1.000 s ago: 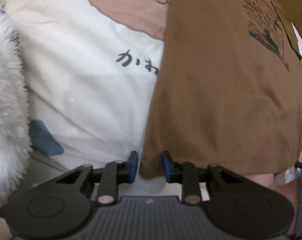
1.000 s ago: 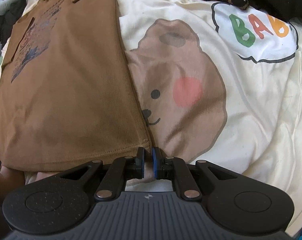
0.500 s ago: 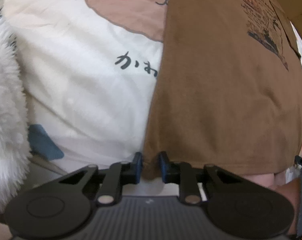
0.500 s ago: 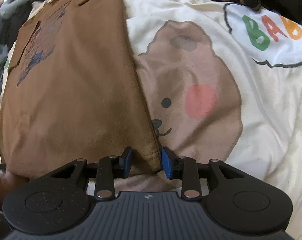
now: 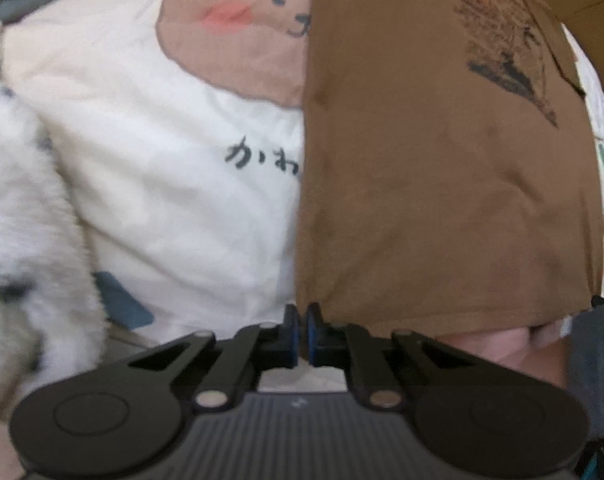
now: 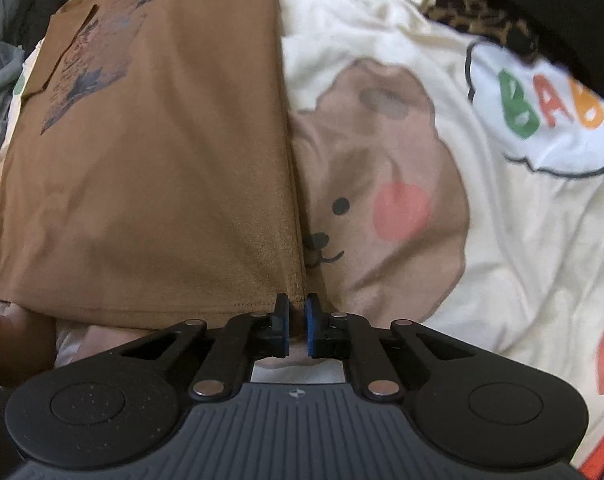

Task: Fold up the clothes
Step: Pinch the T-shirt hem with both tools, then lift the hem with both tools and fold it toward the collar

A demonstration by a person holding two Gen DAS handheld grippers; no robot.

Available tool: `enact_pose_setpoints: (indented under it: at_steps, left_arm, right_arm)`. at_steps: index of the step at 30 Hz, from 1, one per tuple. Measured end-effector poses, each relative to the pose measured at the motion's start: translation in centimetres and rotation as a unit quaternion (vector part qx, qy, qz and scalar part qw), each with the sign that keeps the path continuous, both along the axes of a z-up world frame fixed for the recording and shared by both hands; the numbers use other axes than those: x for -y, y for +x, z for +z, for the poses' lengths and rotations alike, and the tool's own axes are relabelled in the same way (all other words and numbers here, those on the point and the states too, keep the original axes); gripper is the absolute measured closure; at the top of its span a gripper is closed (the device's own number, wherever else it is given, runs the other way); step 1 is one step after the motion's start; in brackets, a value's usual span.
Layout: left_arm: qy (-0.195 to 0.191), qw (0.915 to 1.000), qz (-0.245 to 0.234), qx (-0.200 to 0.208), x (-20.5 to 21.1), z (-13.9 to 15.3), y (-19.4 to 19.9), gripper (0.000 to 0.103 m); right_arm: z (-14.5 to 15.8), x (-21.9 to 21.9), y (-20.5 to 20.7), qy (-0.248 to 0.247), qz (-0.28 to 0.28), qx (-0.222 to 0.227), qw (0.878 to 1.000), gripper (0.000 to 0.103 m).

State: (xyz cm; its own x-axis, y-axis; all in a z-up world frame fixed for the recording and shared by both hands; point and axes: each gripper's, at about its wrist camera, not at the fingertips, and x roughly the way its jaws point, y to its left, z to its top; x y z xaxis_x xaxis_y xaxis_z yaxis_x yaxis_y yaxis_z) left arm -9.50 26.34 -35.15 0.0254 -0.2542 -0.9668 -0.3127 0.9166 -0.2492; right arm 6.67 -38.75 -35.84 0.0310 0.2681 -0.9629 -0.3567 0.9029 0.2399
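Left gripper (image 5: 301,334): blue pads nearly together, narrow slit between them, pinching the near left corner of the brown t-shirt (image 5: 442,184). Right gripper (image 6: 296,328): same, pads almost closed on the shirt's near right corner at the stitched hem. Fabric edge runs into the gap in both views, so both grip the shirt.

One brown t-shirt, lying flat on a cream bedspread (image 5: 161,184), side edges straight, sleeves apparently folded in, dark print (image 6: 97,56) on the far part of the chest. Collar end is far, hem end near.

Count: two grippers, one shirt, one bedspread. Two printed bear faces show on the bedspread, one per view: left of the shirt (image 5: 237,20) and right of it (image 6: 382,200), each partly covered by the shirt edge. Black handwritten characters (image 5: 261,154) left of the shirt; coloured "BAB" letters in a white cloud (image 6: 550,108) far right.

Around: white fluffy item (image 5: 25,216) at near left, blurred. Leopard-print cloth (image 6: 474,16) and a black item at far right. Grey clothing (image 6: 1,64) piled at far left. Part of a person's hand or arm (image 5: 502,344) just under the near hem, between the grippers.
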Motion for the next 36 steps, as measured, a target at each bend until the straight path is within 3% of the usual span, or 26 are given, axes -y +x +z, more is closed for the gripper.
enact_pose_setpoints:
  at_steps: [3,7,14,28,36]
  left_arm:
    - [-0.001,0.9999,0.001,0.012,-0.9,2.2,0.6,0.099]
    - [-0.002,0.9997,-0.003,0.026,2.2,5.4,-1.9,0.099]
    - [-0.006,0.9997,-0.002,0.022,1.2,5.1,-2.5,0.099]
    - [-0.015,0.9999,-0.007,-0.003,1.4,3.8,-4.6,0.099]
    - [-0.027,0.9978,0.042,0.044,-0.1,6.4,-4.8,0.100]
  right_arm:
    - [1.2,0.5,0.1,-0.002,-0.003,0.003,1.000,0.098]
    - [2.8,0.9,0.2,0.003,0.002,0.008,1.000,0.098]
    - [4.9,1.4,-0.2,0.012,0.002,0.007,1.000,0.099]
    - [4.4,1.6,-3.8,0.002,-0.010,-0.033,0.999,0.099]
    - [6.3,2.1,-4.0,0.018,-0.030,-0.020,0.999,0.099]
